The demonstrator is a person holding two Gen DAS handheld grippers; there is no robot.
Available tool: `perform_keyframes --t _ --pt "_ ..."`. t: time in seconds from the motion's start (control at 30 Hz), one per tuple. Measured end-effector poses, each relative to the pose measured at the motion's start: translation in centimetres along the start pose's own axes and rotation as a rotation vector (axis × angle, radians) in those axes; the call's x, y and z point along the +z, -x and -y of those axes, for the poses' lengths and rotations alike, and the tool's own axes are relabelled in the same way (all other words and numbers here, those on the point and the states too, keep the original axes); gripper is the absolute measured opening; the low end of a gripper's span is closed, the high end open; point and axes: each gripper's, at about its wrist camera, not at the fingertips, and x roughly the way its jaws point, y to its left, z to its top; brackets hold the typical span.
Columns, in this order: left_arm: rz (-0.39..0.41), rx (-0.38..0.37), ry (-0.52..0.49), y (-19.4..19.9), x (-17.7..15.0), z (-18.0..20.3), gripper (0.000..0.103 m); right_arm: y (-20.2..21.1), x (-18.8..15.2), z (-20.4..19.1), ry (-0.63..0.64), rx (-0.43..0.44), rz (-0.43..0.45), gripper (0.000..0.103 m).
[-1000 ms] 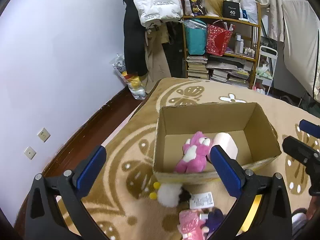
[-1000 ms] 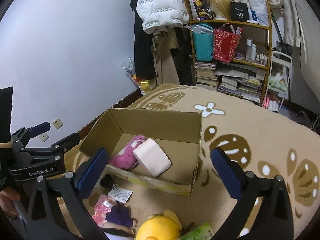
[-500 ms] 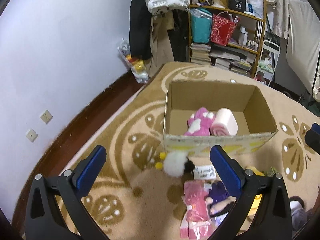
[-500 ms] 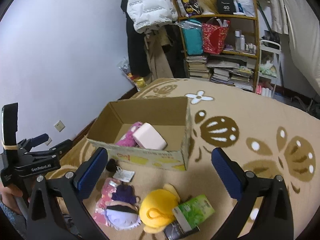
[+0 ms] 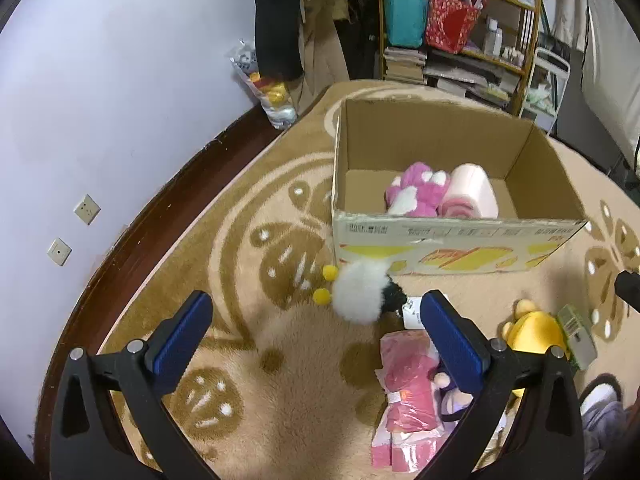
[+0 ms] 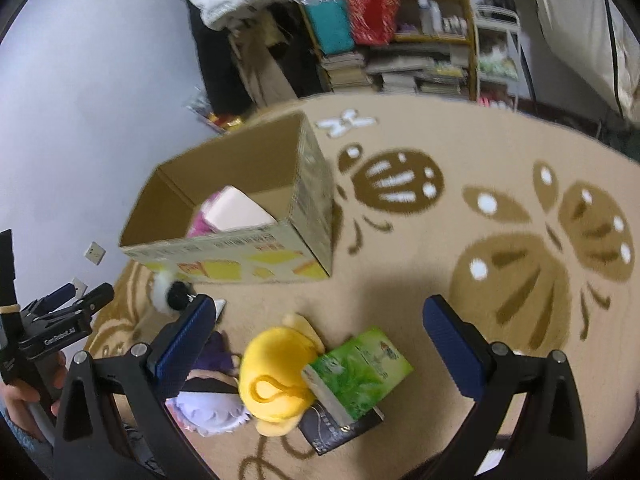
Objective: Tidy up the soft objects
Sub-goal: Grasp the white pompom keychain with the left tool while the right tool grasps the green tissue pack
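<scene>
Yellow plush [image 6: 280, 376] lies low centre in the right wrist view, on the carpet [image 6: 400, 280], touching a green book [image 6: 360, 364] and just beside a purple doll [image 6: 212, 408]. Right claw [image 6: 316, 344] is spread and empty above it; left claw [image 5: 316, 332] likewise spread. We judge: pinch the head clear of the book, then carry to the cardboard box [image 6: 240, 264], upper left.

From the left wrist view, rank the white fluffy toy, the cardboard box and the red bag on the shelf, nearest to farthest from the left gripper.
1. White fluffy toy: on the carpet, just ahead of the left gripper.
2. Cardboard box: behind the toy, slightly right.
3. Red bag: on the far shelf.
</scene>
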Motion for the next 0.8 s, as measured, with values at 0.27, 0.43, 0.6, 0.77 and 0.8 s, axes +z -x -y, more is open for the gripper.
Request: perform_keyframes --t 0.27,0.43,0.6,0.77,0.8 --pt "-0.043 -0.026 -0.018 -2.9 -0.2 0.4 0.102 -3.4 -1.4 1.3 -0.074 -0.014 -0.079 0.103" --pt "-0.089 -0.033 -0.023 -5.0 -0.3 0.8 0.102 -5.0 -2.1 1.9 -0.102 -0.047 -0.134 0.103" --pt "-0.116 -0.032 -0.03 -6.6 -0.2 1.2 0.102 -5.7 -2.6 2.7 -0.143 -0.06 -0.171 0.103" --pt "-0.136 -0.055 -0.007 -7.7 -0.2 1.2 0.102 -6.6 -3.1 3.3 -0.175 -0.078 -0.211 0.103" --pt "-0.142 -0.061 -0.001 -7.9 -0.2 1.3 0.102 -6.8 -3.2 3.3 -0.173 -0.095 -0.217 0.103"
